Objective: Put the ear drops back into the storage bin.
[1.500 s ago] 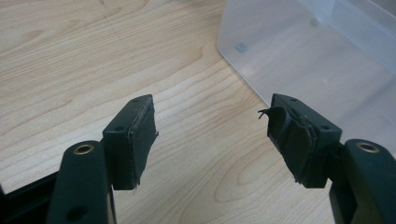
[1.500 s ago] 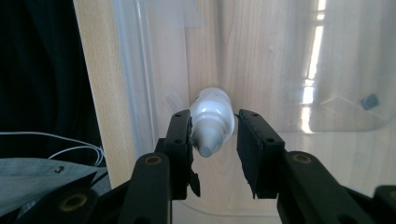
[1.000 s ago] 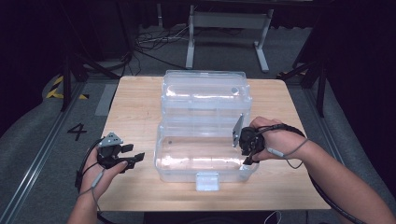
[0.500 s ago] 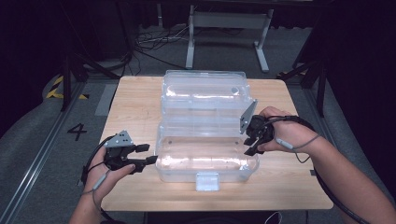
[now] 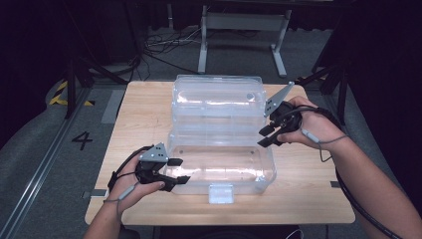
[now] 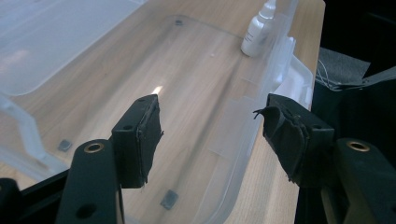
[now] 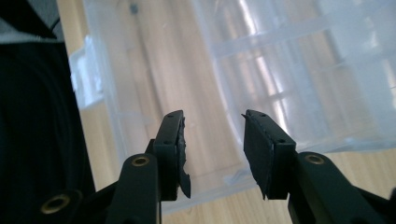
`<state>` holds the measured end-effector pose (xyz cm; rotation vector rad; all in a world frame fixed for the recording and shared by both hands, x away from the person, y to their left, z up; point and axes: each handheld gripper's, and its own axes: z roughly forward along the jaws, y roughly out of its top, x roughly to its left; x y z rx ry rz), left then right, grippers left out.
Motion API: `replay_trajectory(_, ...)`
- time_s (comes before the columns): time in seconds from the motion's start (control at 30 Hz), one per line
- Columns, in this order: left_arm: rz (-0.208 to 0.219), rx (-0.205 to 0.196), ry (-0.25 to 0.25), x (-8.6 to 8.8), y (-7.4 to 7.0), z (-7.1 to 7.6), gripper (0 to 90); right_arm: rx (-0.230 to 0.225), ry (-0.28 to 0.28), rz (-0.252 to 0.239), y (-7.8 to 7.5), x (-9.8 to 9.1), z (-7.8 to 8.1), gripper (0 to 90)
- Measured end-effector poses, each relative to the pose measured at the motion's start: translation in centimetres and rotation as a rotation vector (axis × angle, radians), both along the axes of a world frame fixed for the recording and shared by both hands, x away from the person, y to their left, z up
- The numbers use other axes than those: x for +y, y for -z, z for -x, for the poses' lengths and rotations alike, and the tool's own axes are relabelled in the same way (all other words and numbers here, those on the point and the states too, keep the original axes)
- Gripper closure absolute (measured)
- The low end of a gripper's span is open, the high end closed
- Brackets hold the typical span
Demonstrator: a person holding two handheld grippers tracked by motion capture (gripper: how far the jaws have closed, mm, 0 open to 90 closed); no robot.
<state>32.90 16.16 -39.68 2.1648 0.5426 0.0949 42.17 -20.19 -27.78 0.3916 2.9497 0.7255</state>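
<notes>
A clear plastic box (image 5: pixel 224 167) lies open on the wooden table (image 5: pixel 144 112), its lid (image 5: pixel 219 102) tipped up behind it. My left gripper (image 5: pixel 178 171) hovers at the box's front left corner; its jaws have just been opening and stand open. In the left gripper view (image 6: pixel 210 135) the box's front wall runs beneath the gap, untouched. A small white dropper bottle (image 6: pixel 259 29) stands at the far end inside the box. My right gripper (image 5: pixel 266 135) hangs above the box's right end. Its jaws have also just been opening, with nothing between them (image 7: pixel 212 140).
A white latch tab (image 5: pixel 220 193) sticks out from the box's front wall near the table's front edge. Behind the table stands a metal frame (image 5: pixel 239 30) among floor cables. Bare tabletop lies left and right of the box.
My left gripper has moved right, up to the box's front left corner. My right gripper has risen and drawn back from the box's right end.
</notes>
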Motion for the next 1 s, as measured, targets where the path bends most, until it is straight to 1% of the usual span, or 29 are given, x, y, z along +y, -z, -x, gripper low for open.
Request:
replay_trajectory(0.07,-0.009,0.006,0.013,-0.3,0.2,0.0,37.2,-0.013,0.023,-0.024,-0.4,0.1,-0.5,59.2)
replay_trajectory(0.1,-0.009,0.006,0.013,-0.3,0.2,0.0,37.2,-0.013,0.023,-0.024,-0.4,0.1,-0.5,59.2)
replay_trajectory(0.13,-0.021,0.003,0.02,-0.5,0.3,0.0,37.3,-0.026,0.044,-0.05,-0.7,0.3,-0.9,59.1)
replay_trajectory(0.27,-0.034,0.013,0.038,-1.0,0.7,0.1,37.0,-0.057,0.051,-0.085,-1.2,0.9,-1.9,58.6)
replay_trajectory(0.37,-0.044,0.017,0.046,-1.2,0.9,0.2,35.9,-0.058,0.054,-0.096,-1.4,1.3,-2.3,58.2)
replay_trajectory(0.4,-0.053,0.02,0.052,-1.4,1.0,0.2,36.0,-0.071,0.047,-0.101,-1.4,1.8,-2.9,57.4)
replay_trajectory(0.47,-0.057,0.024,0.057,-1.4,1.1,0.2,36.2,-0.079,0.052,-0.1,-1.4,2.2,-3.3,56.8)
replay_trajectory(0.5,-0.068,0.031,0.073,-1.7,1.3,0.3,37.0,-0.081,0.053,-0.096,-1.4,2.4,-3.6,56.8)
replay_trajectory(0.53,-0.068,0.031,0.073,-1.7,1.3,0.3,38.0,-0.081,0.053,-0.096,-1.4,2.4,-3.6,56.8)
replay_trajectory(0.57,-0.068,0.031,0.073,-1.7,1.3,0.3,38.0,-0.095,0.053,-0.101,-1.2,2.8,-4.1,56.8)
replay_trajectory(0.6,-0.076,0.034,0.078,-1.8,1.4,0.3,38.0,-0.095,0.053,-0.101,-1.2,2.8,-4.1,56.3)
replay_trajectory(0.63,-0.085,0.037,0.082,-1.8,1.5,0.4,39.0,-0.094,0.062,-0.1,-1.1,3.0,-4.4,56.0)
replay_trajectory(0.7,-0.095,0.043,0.091,-1.9,1.6,0.4,40.5,-0.106,0.06,-0.114,-1.0,3.3,-4.9,55.8)
replay_trajectory(0.8,-0.097,0.058,0.102,-1.9,1.8,0.4,45.3,-0.109,0.065,-0.113,-0.8,3.5,-5.3,55.9)
replay_trajectory(0.87,-0.099,0.073,0.107,-2.0,1.9,0.4,50.5,-0.109,0.063,-0.102,-0.7,3.6,-5.6,58.0)
replay_trajectory(0.93,-0.1,0.088,0.123,-2.1,2.0,0.5,56.4,-0.114,0.075,-0.086,-0.6,3.7,-5.8,59.3)
replay_trajectory(0.97,-0.109,0.1,0.127,-2.1,2.0,0.5,59.8,-0.117,0.07,-0.09,-0.5,3.7,-6.0,59.8)
replay_trajectory(1.0,-0.109,0.1,0.127,-2.1,2.0,0.5,61.8,-0.11,0.075,-0.091,-0.5,3.7,-6.1,59.9)
